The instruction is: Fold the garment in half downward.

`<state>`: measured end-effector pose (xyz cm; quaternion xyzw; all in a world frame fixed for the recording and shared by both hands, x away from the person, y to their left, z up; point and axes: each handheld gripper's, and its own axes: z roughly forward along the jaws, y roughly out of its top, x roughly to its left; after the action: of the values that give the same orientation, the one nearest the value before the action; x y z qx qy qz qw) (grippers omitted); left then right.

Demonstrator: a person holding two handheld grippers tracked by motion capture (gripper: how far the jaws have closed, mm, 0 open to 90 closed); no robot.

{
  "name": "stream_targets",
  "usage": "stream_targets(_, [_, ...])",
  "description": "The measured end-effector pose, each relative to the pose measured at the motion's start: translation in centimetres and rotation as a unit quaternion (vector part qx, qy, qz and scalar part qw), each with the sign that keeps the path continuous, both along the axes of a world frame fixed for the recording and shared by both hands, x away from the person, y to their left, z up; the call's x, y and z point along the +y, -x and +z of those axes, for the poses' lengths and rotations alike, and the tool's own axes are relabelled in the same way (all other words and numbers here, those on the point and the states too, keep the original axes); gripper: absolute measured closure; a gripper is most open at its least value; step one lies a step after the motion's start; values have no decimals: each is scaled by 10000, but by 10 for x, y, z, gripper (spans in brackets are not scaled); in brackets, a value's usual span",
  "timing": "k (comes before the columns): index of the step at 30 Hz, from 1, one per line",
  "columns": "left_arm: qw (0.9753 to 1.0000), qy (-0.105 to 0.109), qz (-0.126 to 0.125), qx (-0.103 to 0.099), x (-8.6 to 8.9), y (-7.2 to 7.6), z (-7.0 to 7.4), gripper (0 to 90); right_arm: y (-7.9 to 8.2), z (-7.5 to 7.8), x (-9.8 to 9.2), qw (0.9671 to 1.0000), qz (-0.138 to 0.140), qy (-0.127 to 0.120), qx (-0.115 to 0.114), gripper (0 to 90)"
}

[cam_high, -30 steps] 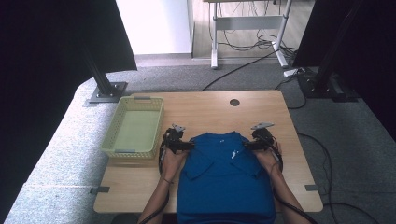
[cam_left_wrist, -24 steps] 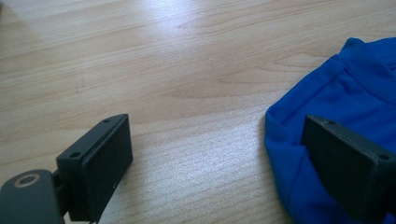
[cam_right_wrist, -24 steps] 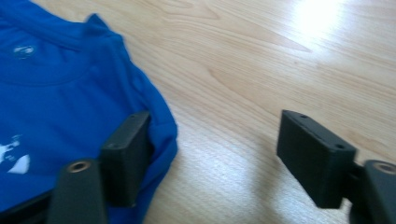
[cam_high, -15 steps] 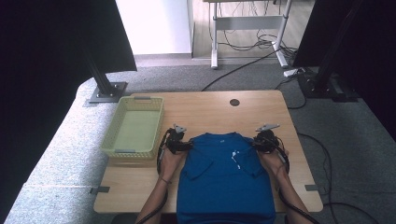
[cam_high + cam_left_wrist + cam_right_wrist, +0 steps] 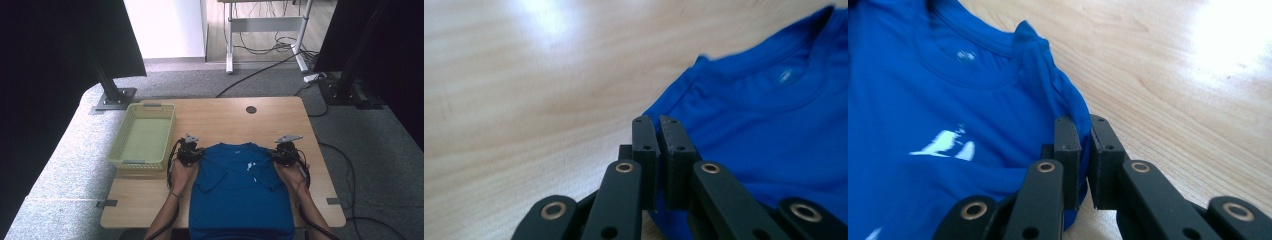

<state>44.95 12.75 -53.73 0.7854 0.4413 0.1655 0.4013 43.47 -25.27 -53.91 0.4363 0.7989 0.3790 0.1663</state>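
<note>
The blue shirt (image 5: 241,192) lies flatter and more spread out on the wooden table (image 5: 220,117) than it did a moment ago. Both grippers have moved a little up the table, toward 12 o'clock, and a bit wider apart. The shirt's top edge sits higher on the table now.

The left gripper (image 5: 190,152) is at 9 o'clock from the shirt's neck, at the shirt's shoulder corner. In the left gripper view its jaws are pressed tight together right at the shirt's edge (image 5: 744,115); I cannot tell if any cloth is between them. The right gripper (image 5: 284,151) is at 3 o'clock from the neck. In the right gripper view its jaws pinch a fold of the blue shirt (image 5: 948,115) between them.

The yellow basket (image 5: 120,150) sits at 9 o'clock from the left gripper, near it but not touching. Its inside looks bare. It has not moved.
</note>
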Motion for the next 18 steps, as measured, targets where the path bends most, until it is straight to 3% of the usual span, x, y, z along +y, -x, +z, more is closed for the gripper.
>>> stream_targets(6, [9991, 111, -233, -334, -1, 14, 19, 864, 16, 17, -7, 9994, 146, -282, -165, 838])
stream_targets(9, [9982, 274, -316, -422, 2, 23, 26, 864, 28, 23, -11, 9985, 236, -439, -207, 838])
stream_targets(13, [9969, 518, -408, -424, 11, 38, 29, 863, 42, 24, -18, 9973, 316, -657, -110, 838])
stream_targets(18, [9966, 565, -524, -291, 17, 61, 22, 862, 58, 12, -24, 9958, 403, -807, 147, 838])
